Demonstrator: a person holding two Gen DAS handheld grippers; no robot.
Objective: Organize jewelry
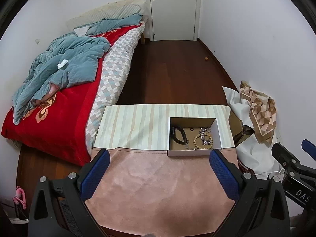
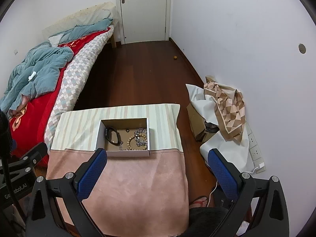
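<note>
An open cardboard box (image 1: 217,132) (image 2: 99,134) stands on a cloth-covered table (image 1: 158,173) (image 2: 134,177). Inside lie a black band (image 1: 178,136) (image 2: 113,136), a wooden bead bracelet (image 1: 203,142) (image 2: 136,143), a silver chain (image 1: 205,133) (image 2: 141,133) and a small dark ring (image 1: 191,129) (image 2: 127,130). My left gripper (image 1: 160,156) is open and empty, above the pink cloth just short of the box. My right gripper (image 2: 158,154) is open and empty, to the right of the box. The right gripper also shows in the left wrist view (image 1: 290,158).
A bed (image 1: 59,90) (image 2: 39,79) with red and blue covers lies left of the table. A pile of bags and patterned cloth (image 1: 256,114) (image 2: 225,106) sits against the right wall. A closed door (image 1: 173,9) (image 2: 144,9) is at the far end of the wooden floor.
</note>
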